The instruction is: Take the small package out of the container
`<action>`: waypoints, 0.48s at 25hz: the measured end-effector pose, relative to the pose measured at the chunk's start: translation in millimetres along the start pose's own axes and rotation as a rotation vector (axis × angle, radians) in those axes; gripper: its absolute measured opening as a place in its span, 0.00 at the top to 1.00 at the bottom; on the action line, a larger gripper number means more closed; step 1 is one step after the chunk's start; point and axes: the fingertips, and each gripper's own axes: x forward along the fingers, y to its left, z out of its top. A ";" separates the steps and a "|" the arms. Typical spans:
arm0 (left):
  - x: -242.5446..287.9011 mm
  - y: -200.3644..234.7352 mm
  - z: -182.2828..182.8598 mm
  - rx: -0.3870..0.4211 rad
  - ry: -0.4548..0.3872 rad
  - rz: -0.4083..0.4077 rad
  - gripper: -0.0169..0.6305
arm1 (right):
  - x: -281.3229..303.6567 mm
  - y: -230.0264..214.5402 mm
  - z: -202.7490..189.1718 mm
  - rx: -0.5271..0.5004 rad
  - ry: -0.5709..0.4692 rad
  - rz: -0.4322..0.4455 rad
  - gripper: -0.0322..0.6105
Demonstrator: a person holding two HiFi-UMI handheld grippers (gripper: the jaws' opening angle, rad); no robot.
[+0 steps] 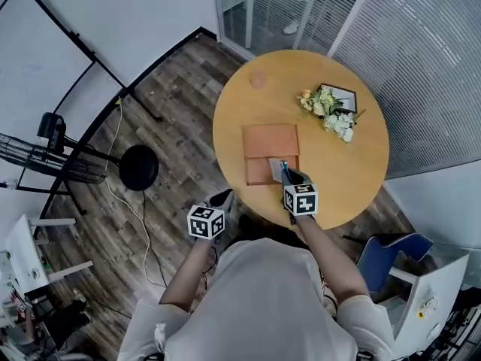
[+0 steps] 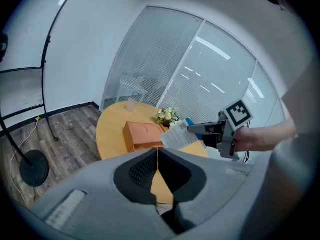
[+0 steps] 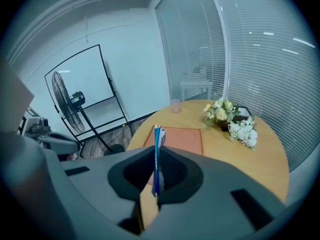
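Note:
An orange flat box (image 1: 270, 140), the container, lies in the middle of the round yellow table (image 1: 361, 171) with its near flap down. My right gripper (image 1: 290, 177) hovers over the box's near end, shut on the small white-and-blue package (image 1: 283, 169). In the right gripper view the package (image 3: 157, 139) stands edge-on between the jaws, above the box (image 3: 182, 136). The left gripper view shows the package (image 2: 177, 135) held clear above the box (image 2: 142, 134). My left gripper (image 1: 223, 198) hangs off the table's near edge, its jaws (image 2: 157, 156) shut and holding nothing.
A bunch of pale flowers (image 1: 328, 110) and a small picture frame (image 1: 342, 95) sit at the table's far right, a clear cup (image 1: 258, 79) at the far edge. A fan (image 1: 45, 160) and a black stand base (image 1: 139, 168) are on the floor left, a blue chair (image 1: 391, 250) right.

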 end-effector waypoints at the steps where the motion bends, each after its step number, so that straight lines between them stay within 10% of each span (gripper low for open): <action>1: 2.1 -6.4 2.6 0.009 -0.003 -0.003 0.94 | -8.6 -5.6 1.4 0.001 -0.013 0.001 0.91; 12: 10.1 -100.3 25.6 0.049 -0.067 -0.017 0.94 | -111.0 -66.7 19.5 -0.011 -0.174 0.010 0.91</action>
